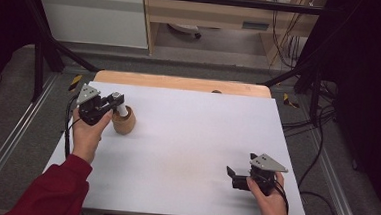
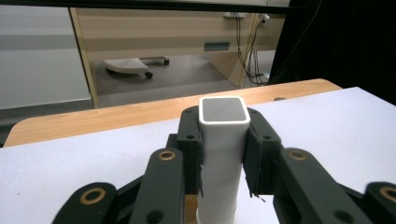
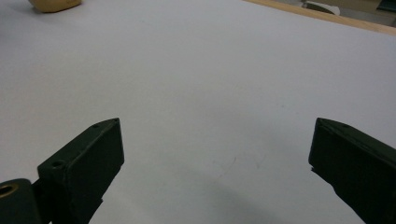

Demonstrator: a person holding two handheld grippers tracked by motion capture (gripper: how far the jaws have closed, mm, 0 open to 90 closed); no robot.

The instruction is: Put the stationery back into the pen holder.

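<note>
White tube (image 2: 223, 154) stands clamped in the left gripper (image 2: 223, 144); right gripper (image 3: 215, 154) spread wide.

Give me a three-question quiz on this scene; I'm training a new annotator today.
1. True or false: the left gripper is shut on the white tube.
2. What does the tube's lower end stand in?
A. a wooden cup
B. a glass jar
C. a metal tray
3. How do the right gripper's jaws stand?

Key:
1. True.
2. A, the wooden cup.
3. Wide open over the white table sheet, nothing between them.
</note>
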